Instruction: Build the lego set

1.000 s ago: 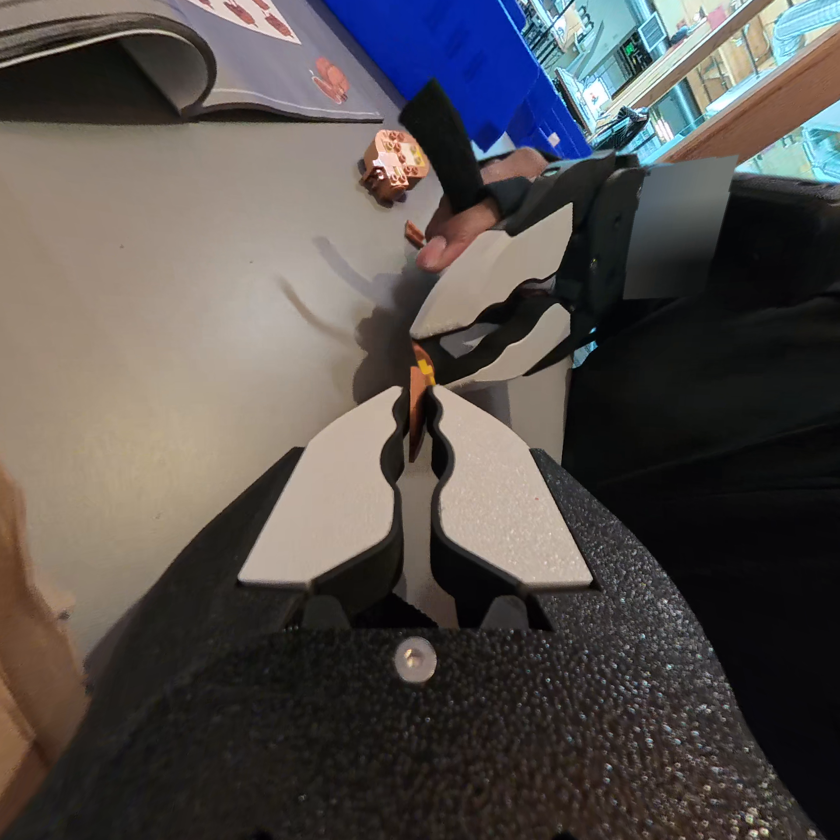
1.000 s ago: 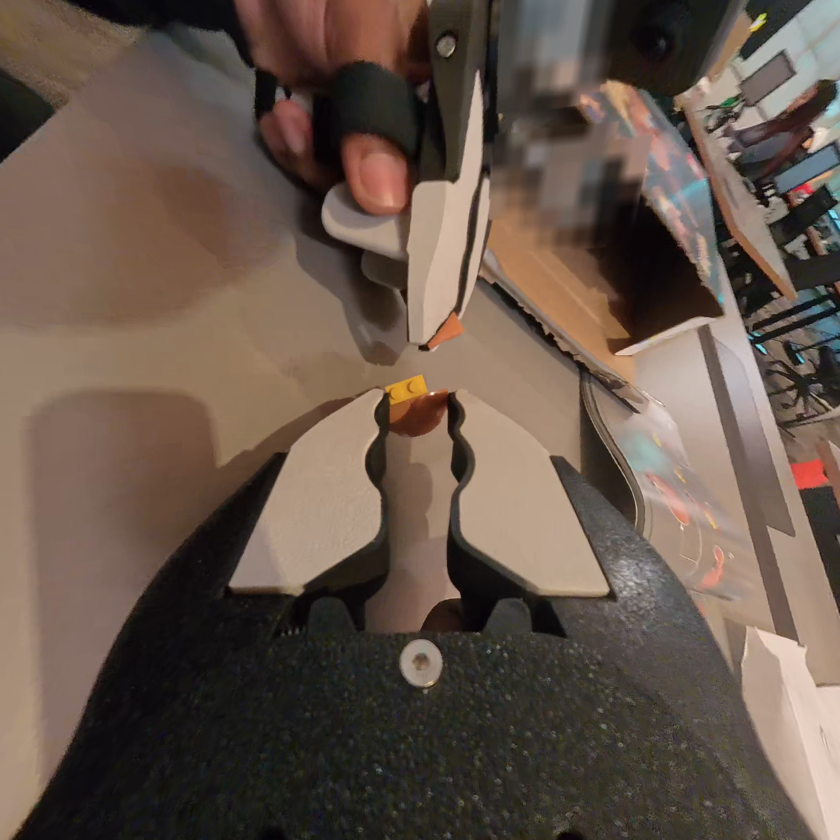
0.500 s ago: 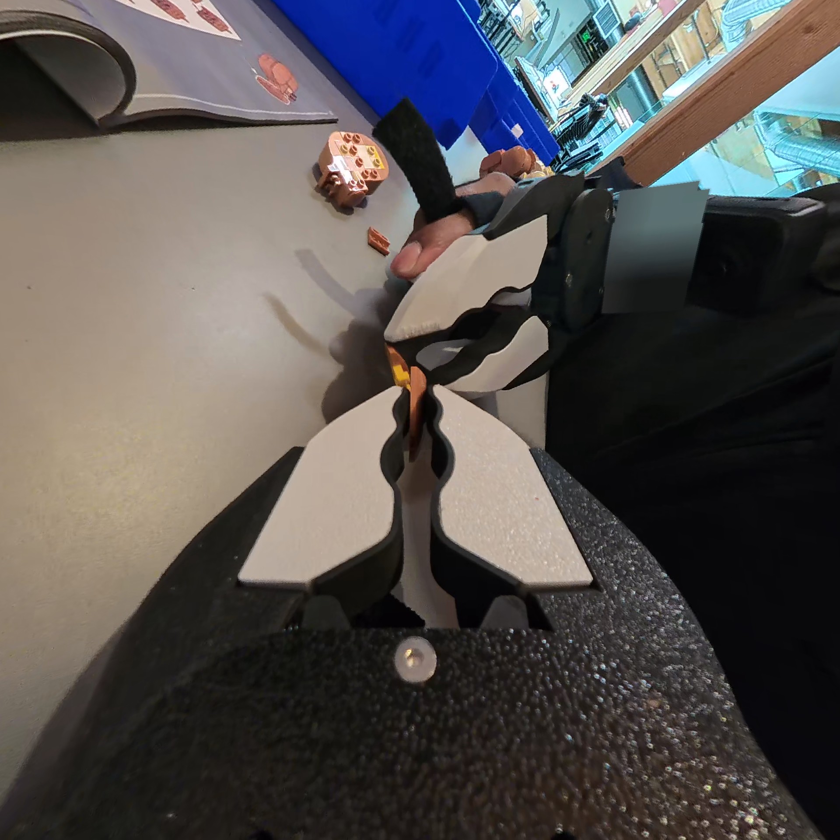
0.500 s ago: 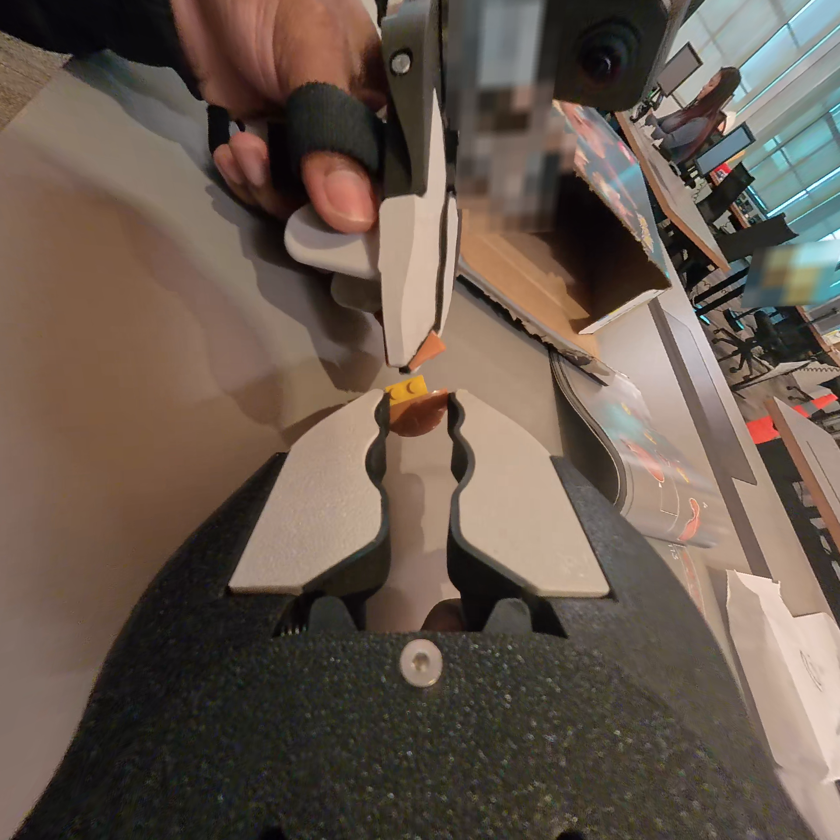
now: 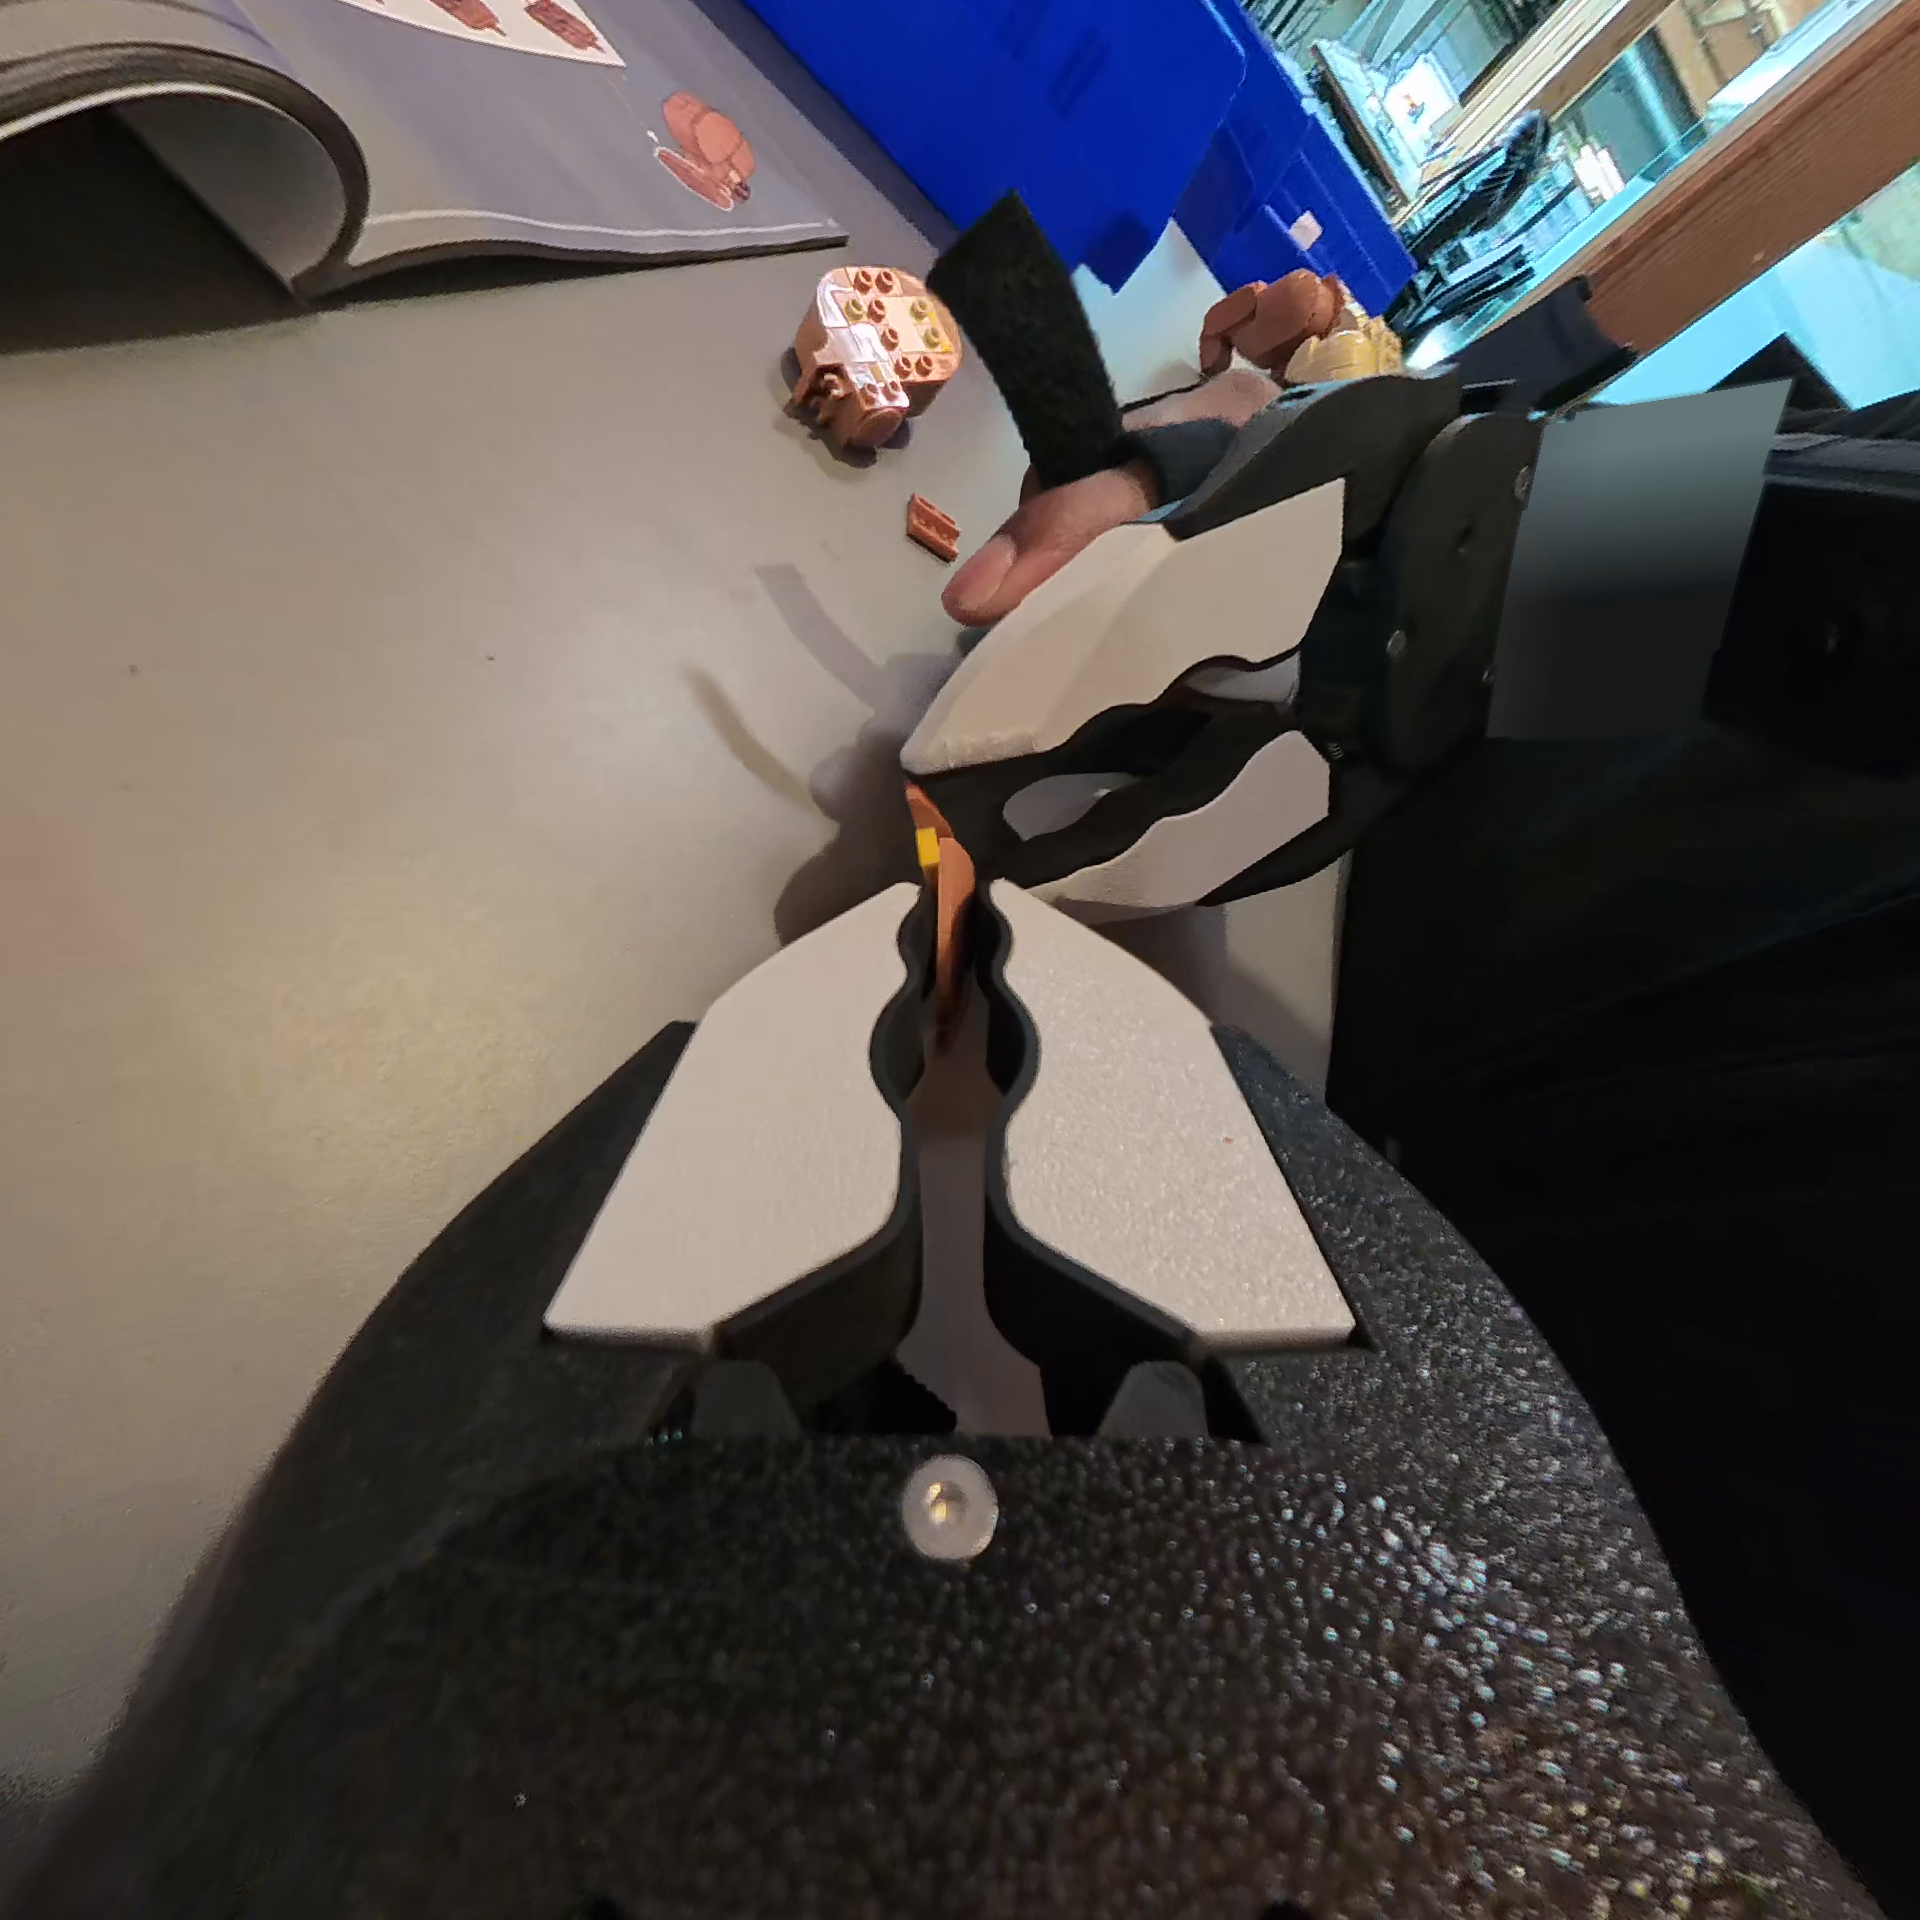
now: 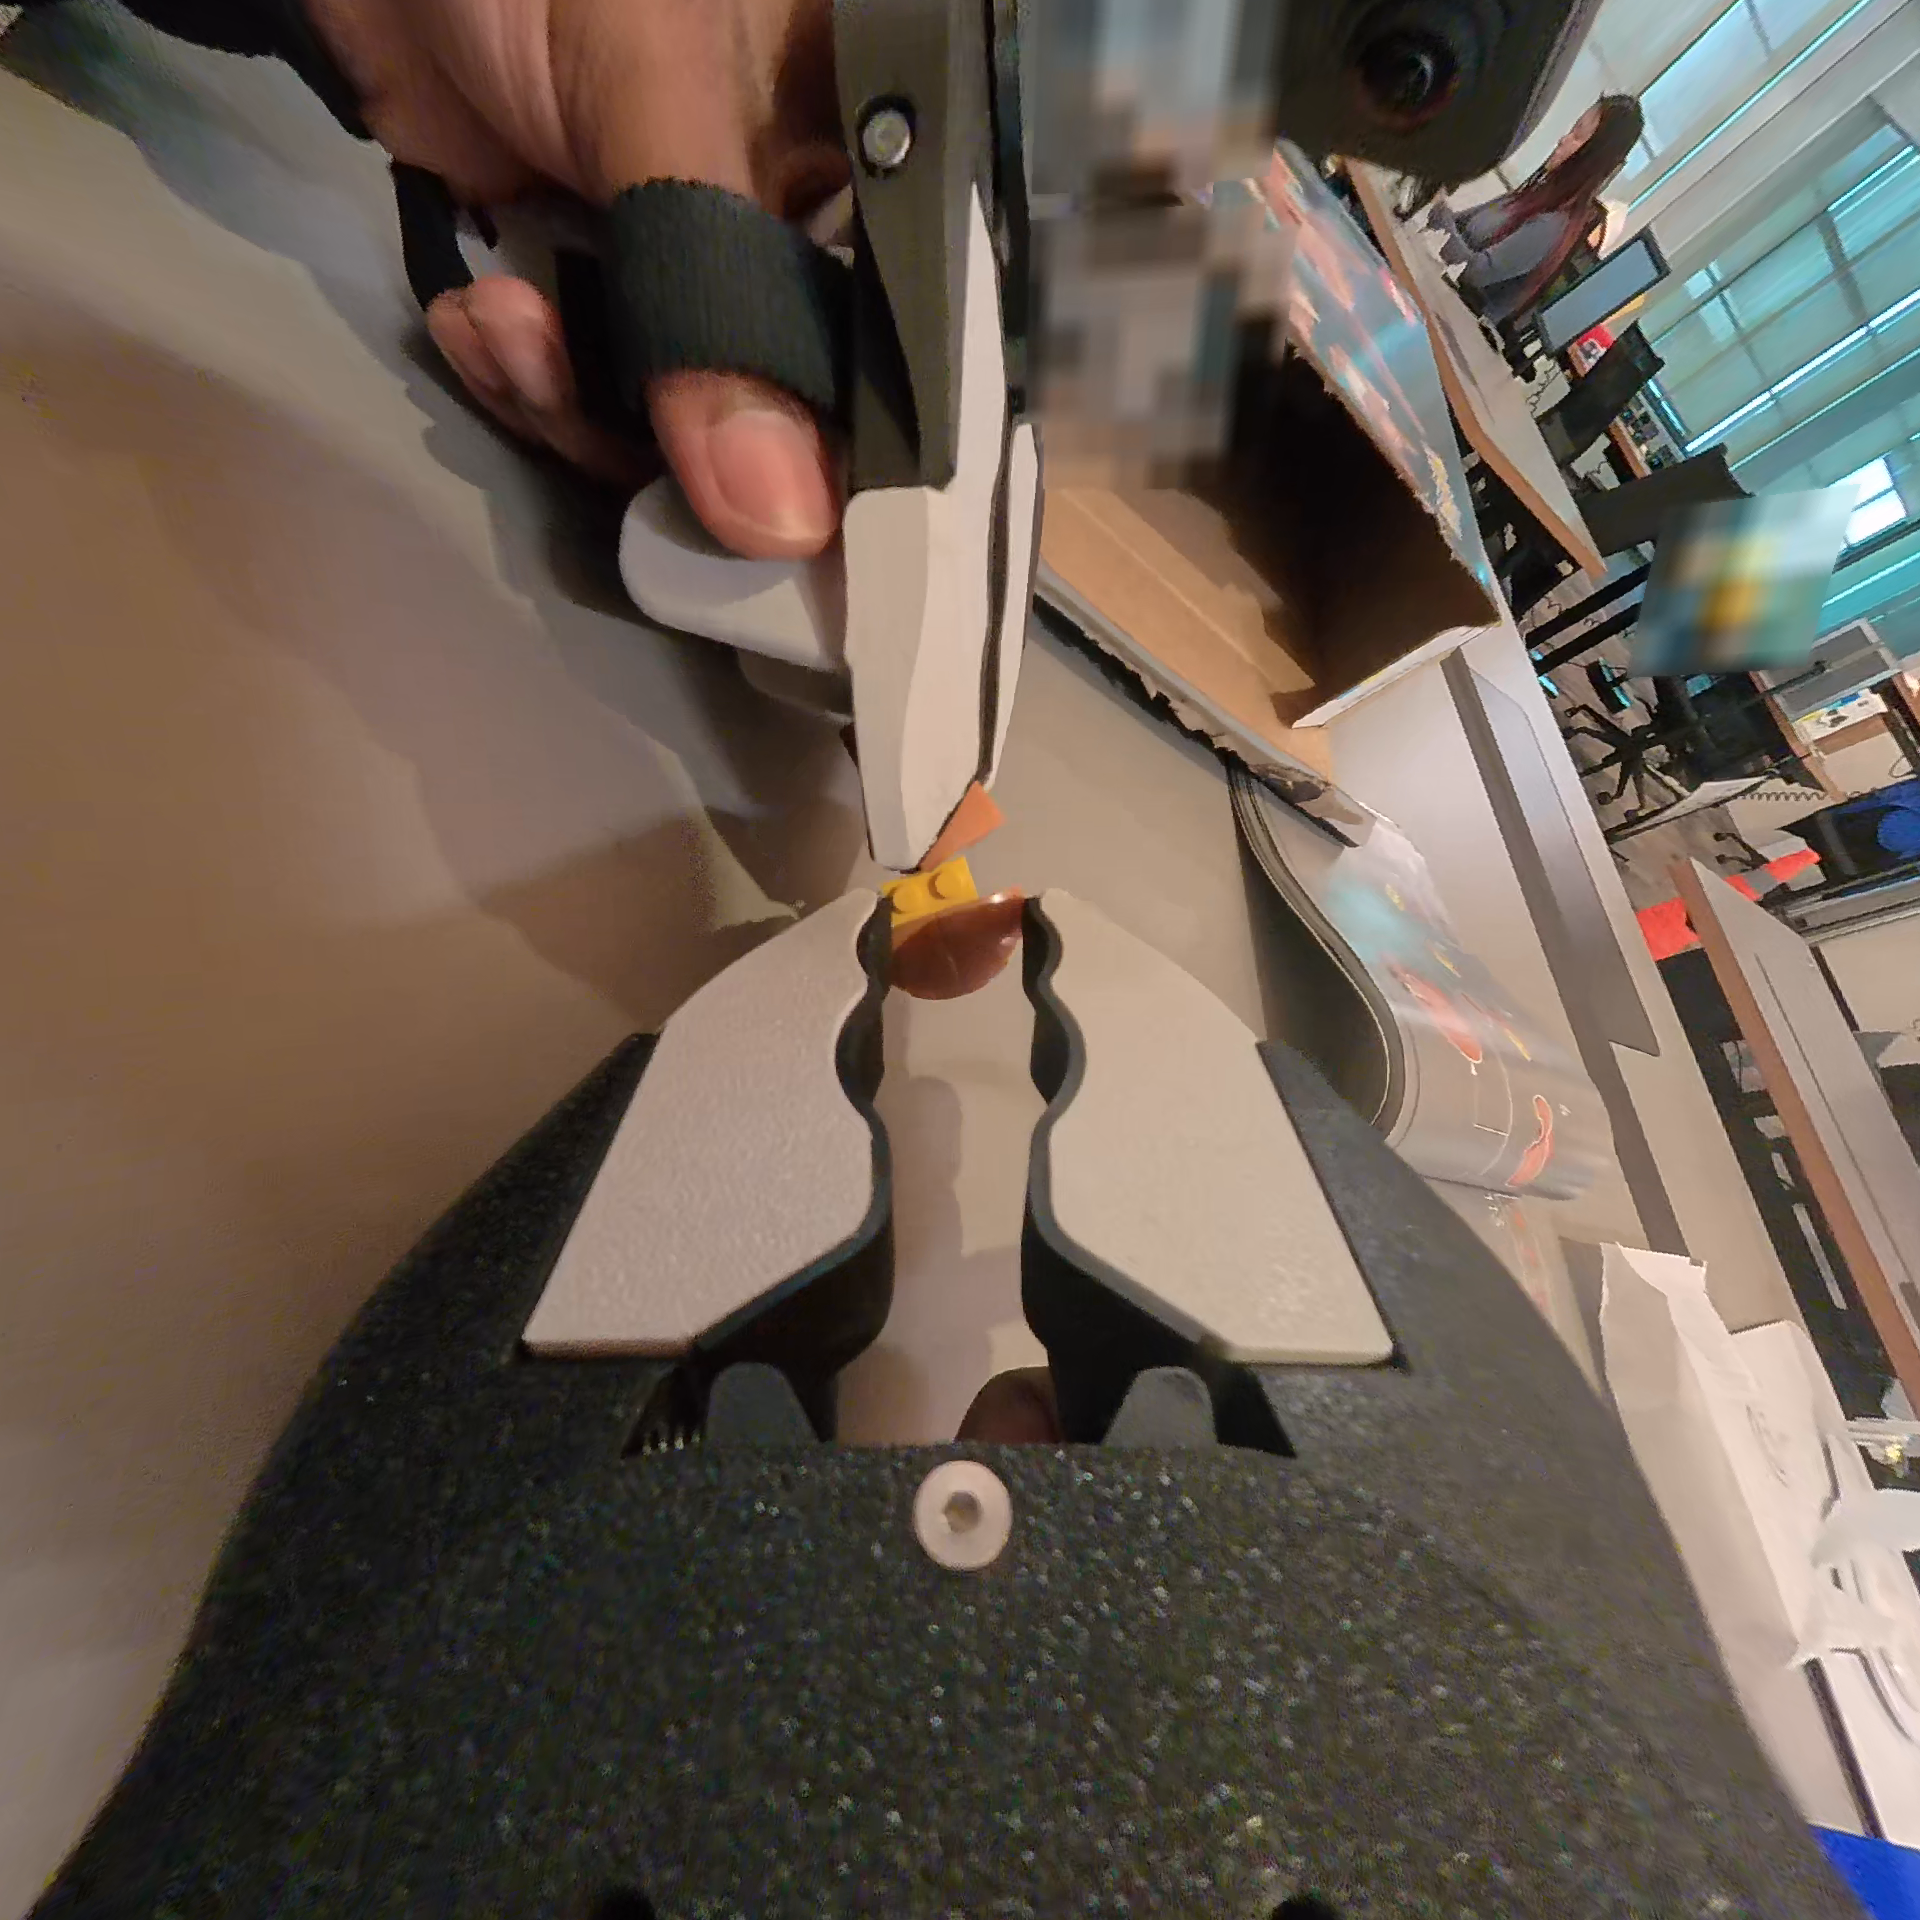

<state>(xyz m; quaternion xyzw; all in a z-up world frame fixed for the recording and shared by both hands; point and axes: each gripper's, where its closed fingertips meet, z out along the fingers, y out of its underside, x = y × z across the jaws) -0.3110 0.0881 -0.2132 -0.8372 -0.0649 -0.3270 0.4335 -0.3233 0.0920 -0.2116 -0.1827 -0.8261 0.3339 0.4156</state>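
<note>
My left gripper (image 5: 951,899) is shut on a thin brown plate (image 5: 951,940), held on edge. My right gripper (image 6: 951,909) is shut on a rounded brown piece (image 6: 951,951) with a small yellow brick (image 6: 930,894) on it. In the right wrist view the left gripper (image 6: 935,831) comes down from above, and its brown plate (image 6: 975,819) meets the yellow brick. In the left wrist view the right gripper (image 5: 997,821) comes in from the right, and the yellow brick (image 5: 925,847) sits just past my fingertips. Both are held above the grey table (image 5: 364,779).
An open instruction booklet (image 5: 468,135) and blue bins (image 5: 1039,104) lie at the back. A part-built brown model (image 5: 878,353), a loose brown piece (image 5: 932,525) and another brown and tan model (image 5: 1288,322) sit on the table. A cardboard box (image 6: 1351,520) and white paper bags (image 6: 1714,1455) lie to the right. The tips of both grippers are at nearly the same place. Left tips and right tips are each some 15 cm from the part-built brown model (image 5: 878,353).
The two grippers have closed in on each other. The gap between the brown plate and the yellow brick has shrunk until they meet. Both grips are unchanged.
</note>
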